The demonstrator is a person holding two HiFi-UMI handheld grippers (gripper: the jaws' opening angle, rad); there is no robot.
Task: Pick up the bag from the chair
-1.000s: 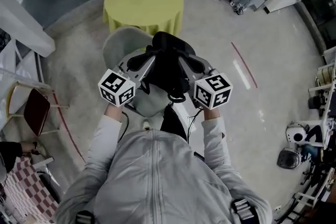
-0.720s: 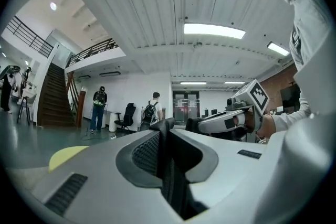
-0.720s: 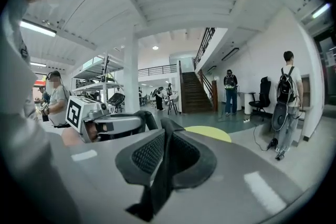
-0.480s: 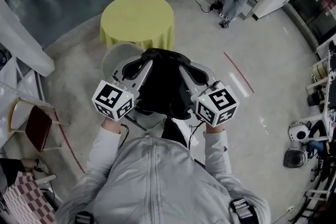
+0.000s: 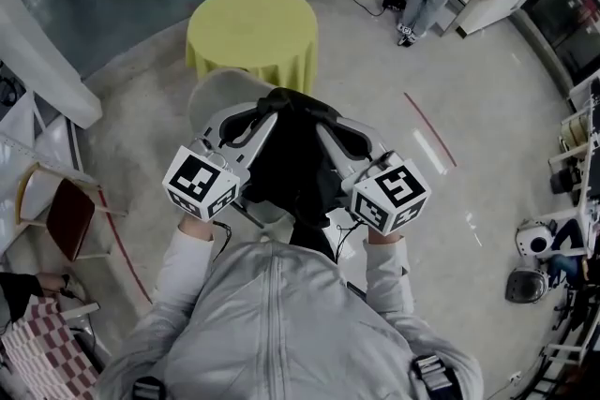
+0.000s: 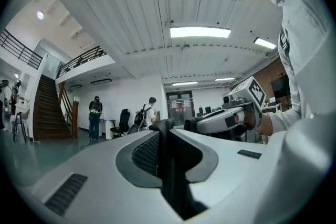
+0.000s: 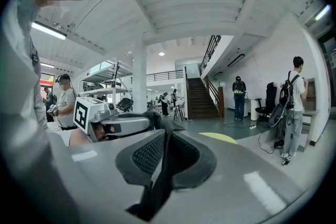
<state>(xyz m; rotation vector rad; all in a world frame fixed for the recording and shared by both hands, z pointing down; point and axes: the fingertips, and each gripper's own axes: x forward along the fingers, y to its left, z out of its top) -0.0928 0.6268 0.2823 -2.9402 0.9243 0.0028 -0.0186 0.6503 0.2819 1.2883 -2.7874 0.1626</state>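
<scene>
Both grippers have raised the black bag point(image 5: 292, 155) higher above the grey chair point(image 5: 214, 94). The left gripper point(image 5: 265, 111), at the bag's 9 o'clock, and the right gripper point(image 5: 325, 115), at 3 o'clock, each pinch its top. A yellow table point(image 5: 253, 25) stands at 12 o'clock.

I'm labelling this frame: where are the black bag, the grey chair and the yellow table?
black bag point(image 5: 292, 155), head view, middle of its body
grey chair point(image 5: 217, 94), head view, bare shell left of the bag
yellow table point(image 5: 251, 23), head view, centre of its top
</scene>
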